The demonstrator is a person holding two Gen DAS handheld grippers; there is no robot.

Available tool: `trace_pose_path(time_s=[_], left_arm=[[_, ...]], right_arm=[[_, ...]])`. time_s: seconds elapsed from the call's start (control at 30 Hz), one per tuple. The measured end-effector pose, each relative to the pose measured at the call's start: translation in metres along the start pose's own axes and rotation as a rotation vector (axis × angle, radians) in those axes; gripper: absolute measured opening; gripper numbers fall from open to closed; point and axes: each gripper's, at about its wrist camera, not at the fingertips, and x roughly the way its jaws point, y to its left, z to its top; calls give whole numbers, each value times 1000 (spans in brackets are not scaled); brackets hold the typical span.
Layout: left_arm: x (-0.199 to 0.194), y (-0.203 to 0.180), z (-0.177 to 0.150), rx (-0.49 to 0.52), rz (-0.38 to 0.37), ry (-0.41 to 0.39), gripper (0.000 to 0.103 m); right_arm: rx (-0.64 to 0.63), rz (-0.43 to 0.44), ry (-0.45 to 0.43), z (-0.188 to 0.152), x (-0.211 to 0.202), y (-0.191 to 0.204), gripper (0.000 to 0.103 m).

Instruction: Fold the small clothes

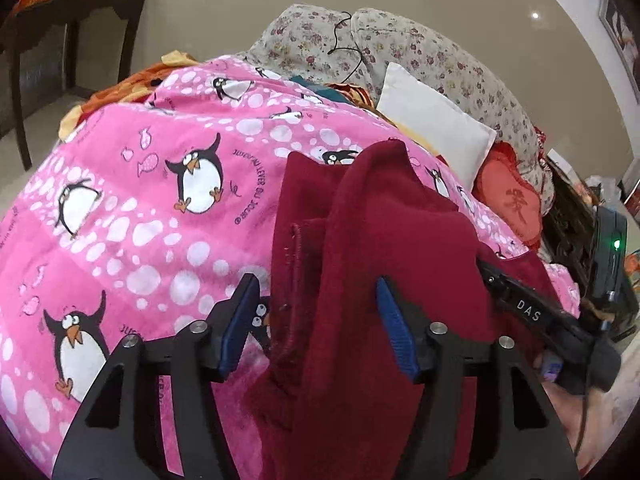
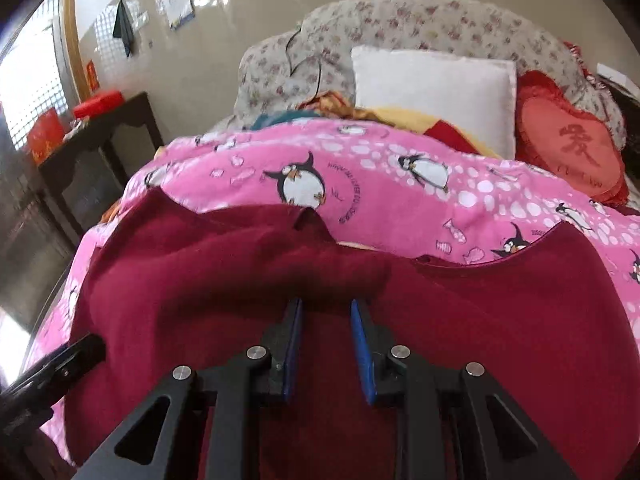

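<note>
Lying lower centre, the maroon garment (image 2: 400,320) passes between both parted grippers, left (image 1: 316,320) and right (image 2: 326,336); neither clamps.

Left tongs (image 1: 316,320) spread wide apart, right tongs (image 2: 326,344) parted with a narrower gap, both angled downward
</note>
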Motion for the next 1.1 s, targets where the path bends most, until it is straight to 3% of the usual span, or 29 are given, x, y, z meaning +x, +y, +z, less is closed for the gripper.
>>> trace_pose_path(time_s=[0.13,0.23,0.27,0.37,0.43,0.7,0.83,1.1], left_arm=[[-5,7,0,-19,-4,-4,64],[-16,7,1,-23,-13,-43,64],[-21,6,1,-21,-17,-64,64],[-25,4,0,-16,-20,-83,64],[-21,2,-2,1,-9,-65,64],[-15,-7,-7,62,37,-54,64],[-13,-5,-7,64,46,-51,64],[-11,-4,-7,76,72,-53,64]], right_arm=[[37,43,-35,5,-21,-1,24],[22,97,-140,14,-35,9,25],[5,108,-139,16,-29,15,30],[-35,107,-6,11,20,32,34],[-36,79,-50,9,21,36,36],[-42,108,-57,15,-9,36,37],[-61,104,-43,6,15,41,43],[19,152,-53,10,1,31,45]])
